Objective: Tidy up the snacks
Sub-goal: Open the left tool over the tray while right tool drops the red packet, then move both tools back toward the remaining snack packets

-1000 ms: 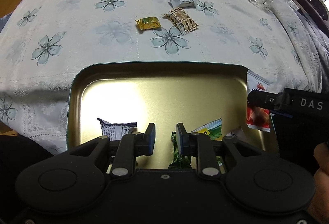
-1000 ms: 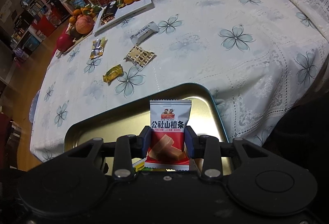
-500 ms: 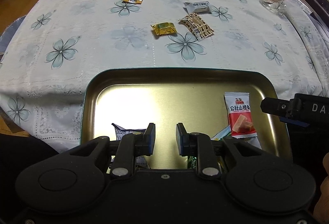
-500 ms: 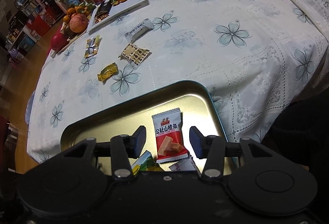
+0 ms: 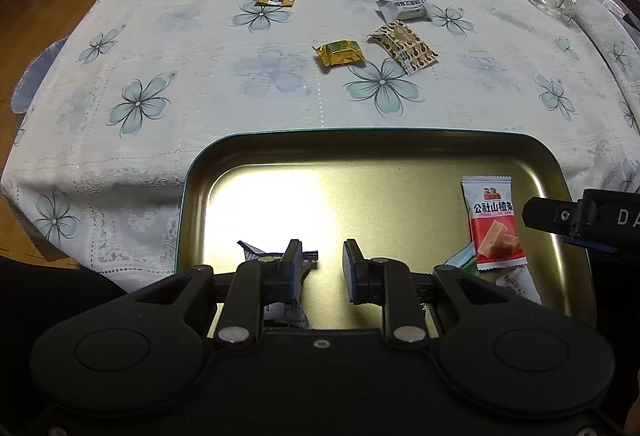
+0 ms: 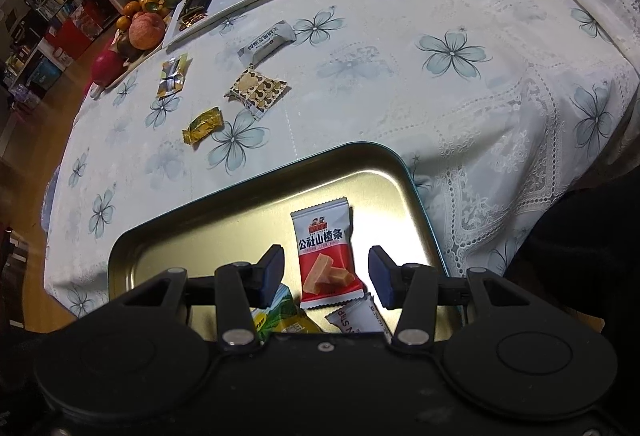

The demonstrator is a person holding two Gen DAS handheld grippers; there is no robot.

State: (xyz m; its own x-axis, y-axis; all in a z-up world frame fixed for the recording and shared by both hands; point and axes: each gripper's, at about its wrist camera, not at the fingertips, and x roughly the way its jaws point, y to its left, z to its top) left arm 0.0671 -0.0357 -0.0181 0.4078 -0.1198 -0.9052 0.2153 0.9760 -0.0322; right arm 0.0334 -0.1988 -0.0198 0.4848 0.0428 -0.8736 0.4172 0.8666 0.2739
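Glossy gold metal tray [image 5: 400,152], lace-trimmed cloth tablecloth [image 5: 200,48], shiny plastic wrappers [image 6: 324,248]

My right gripper [image 6: 325,274] hangs over the metal tray [image 6: 256,192], jaws apart. The red-and-white snack packet [image 6: 326,254] lies flat on the tray floor between the pads, touching neither. At 6 o'clock of it: a green-yellow packet [image 6: 278,318] and a white packet [image 6: 360,316], both partly hidden by my gripper body. On the floral tablecloth [image 6: 440,36] toward 11 o'clock: gold candy [image 6: 203,125], brown patterned packet [image 6: 257,90], white bar packet [image 6: 266,40], silver-gold wrapper [image 6: 173,75].
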